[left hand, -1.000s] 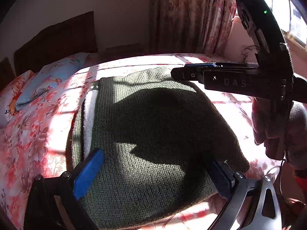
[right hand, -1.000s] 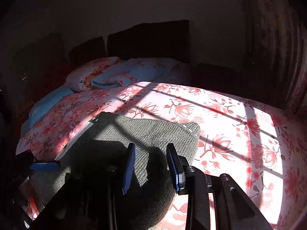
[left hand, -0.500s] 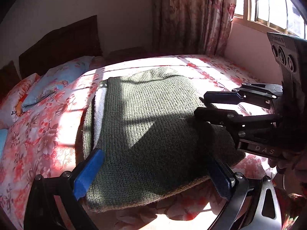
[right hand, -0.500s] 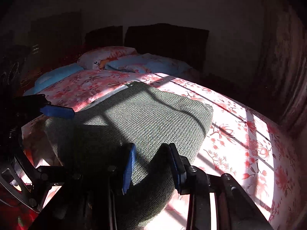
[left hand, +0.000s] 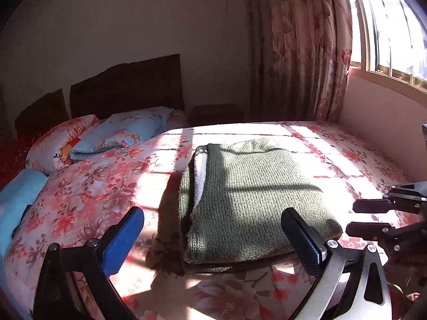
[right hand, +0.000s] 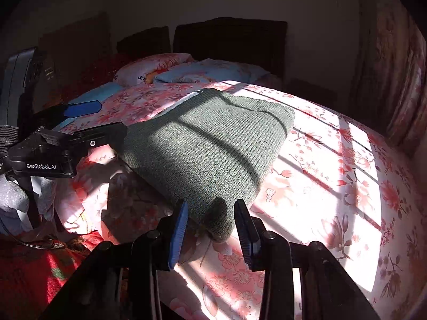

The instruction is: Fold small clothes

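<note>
The folded green sweater (left hand: 250,200) lies on the bed (left hand: 106,186) ahead of both tools. The left hand-held gripper (left hand: 210,237) stands wide apart, empty. The right hand-held gripper (right hand: 212,226) is parted, the sweater's near corner between its pads, unpinched. Pillows (left hand: 117,133) lie beyond, curtain (left hand: 301,53) to the right.

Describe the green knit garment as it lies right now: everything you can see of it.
The garment is olive-green ribbed knit, folded into a thick, roughly rectangular stack lying flat on the floral bedspread, half in sun, half in shadow. A white inner layer shows along its left folded edge. Its near corner sits between the right gripper pads, which don't appear to press it. The left gripper is open and clear of it.
</note>
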